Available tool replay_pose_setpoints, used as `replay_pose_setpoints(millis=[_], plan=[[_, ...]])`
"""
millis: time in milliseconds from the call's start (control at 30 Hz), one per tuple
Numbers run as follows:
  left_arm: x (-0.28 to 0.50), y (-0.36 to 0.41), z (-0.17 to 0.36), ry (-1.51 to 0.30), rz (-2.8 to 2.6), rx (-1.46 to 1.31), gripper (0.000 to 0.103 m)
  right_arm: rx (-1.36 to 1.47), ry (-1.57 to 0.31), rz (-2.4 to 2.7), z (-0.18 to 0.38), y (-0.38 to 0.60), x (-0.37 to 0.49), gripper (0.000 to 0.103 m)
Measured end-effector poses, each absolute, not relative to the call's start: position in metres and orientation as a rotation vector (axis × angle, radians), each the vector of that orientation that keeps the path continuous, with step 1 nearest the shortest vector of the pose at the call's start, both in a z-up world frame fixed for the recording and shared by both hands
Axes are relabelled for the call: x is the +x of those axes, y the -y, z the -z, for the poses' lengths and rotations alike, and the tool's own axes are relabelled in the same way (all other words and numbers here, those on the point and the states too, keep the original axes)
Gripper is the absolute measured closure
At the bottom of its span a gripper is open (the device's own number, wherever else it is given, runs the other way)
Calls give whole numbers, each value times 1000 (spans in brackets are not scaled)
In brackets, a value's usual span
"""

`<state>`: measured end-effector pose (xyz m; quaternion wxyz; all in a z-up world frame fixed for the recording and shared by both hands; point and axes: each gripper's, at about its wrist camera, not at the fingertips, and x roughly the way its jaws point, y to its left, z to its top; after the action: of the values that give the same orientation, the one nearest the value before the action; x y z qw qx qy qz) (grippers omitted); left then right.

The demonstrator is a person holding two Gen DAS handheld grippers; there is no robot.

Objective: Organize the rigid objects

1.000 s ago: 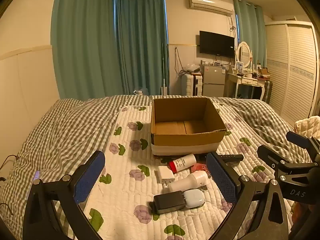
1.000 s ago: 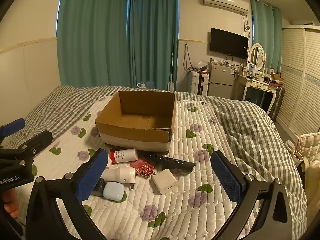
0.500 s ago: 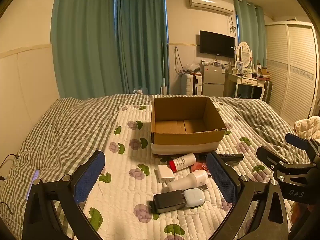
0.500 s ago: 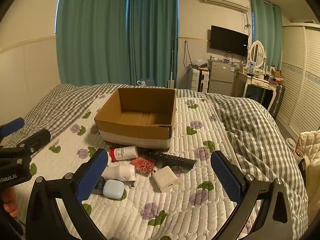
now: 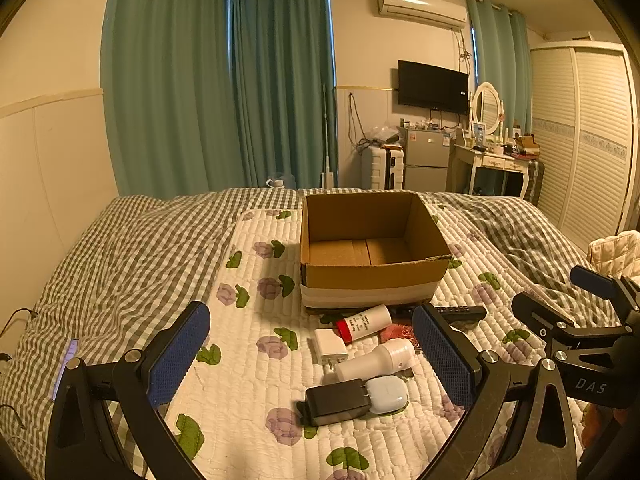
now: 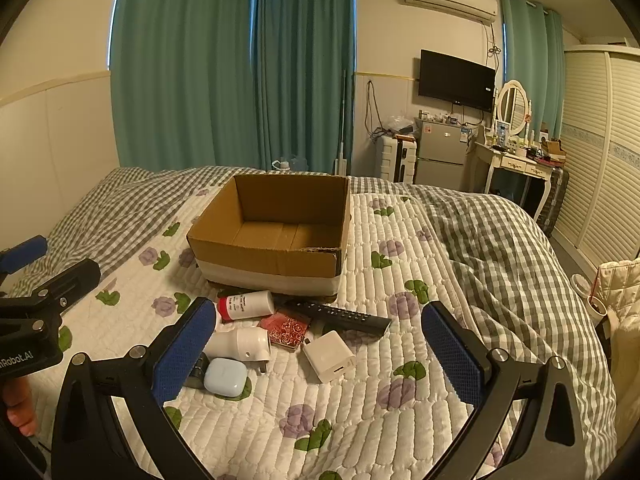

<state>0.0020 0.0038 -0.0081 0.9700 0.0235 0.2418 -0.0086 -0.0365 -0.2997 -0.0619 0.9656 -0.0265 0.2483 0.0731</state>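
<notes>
An empty cardboard box (image 5: 372, 276) (image 6: 276, 254) stands on the flowered quilt. In front of it lie a white bottle with a red cap (image 5: 363, 323) (image 6: 246, 305), a black remote (image 6: 340, 315) (image 5: 460, 312), a red patterned card (image 6: 287, 330), a white charger cube (image 6: 329, 356) (image 5: 330, 345), a white cylinder device (image 5: 376, 360) (image 6: 242, 345), a pale blue earbud case (image 5: 386, 394) (image 6: 225, 376) and a black adapter (image 5: 338, 400). My left gripper (image 5: 310, 360) is open and empty above the pile. My right gripper (image 6: 318, 354) is open and empty above it too.
The quilt (image 6: 360, 400) lies on a checked bedspread (image 5: 120, 264) with folds at the right (image 6: 500, 248). A cable (image 5: 16, 316) runs at the left bed edge. A cream cushion (image 6: 620, 300) sits at the right. Dresser, fridge and wardrobe stand behind.
Both grippers have shifted slightly; the right view has drawn a little nearer to the pile and box. Both stay open. No object has moved.
</notes>
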Motion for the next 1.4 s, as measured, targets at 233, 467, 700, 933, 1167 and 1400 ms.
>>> replay_pose_setpoints(millis=[233,467,700,933,1167,1400], plan=[[1,2,4,-489,17,49,0,-53,-504,-147,62,300,-36,0],[-1,-1,3,-488,14,45,0,-53,-504,-147,62,300,-35,0],[-1,-1,1,-487,13,45,0,-56,-504,-149,62,301,-35,0],[-1,-1,1,-487,12,45,0,-57,-506,-149,62,300,-35,0],[-1,-1,1,-487,13,46,0,-58,-505,-149,61,300,-35,0],[-1,-2,1,-486,12,46,0,-56,-507,-152,62,300,-35,0]])
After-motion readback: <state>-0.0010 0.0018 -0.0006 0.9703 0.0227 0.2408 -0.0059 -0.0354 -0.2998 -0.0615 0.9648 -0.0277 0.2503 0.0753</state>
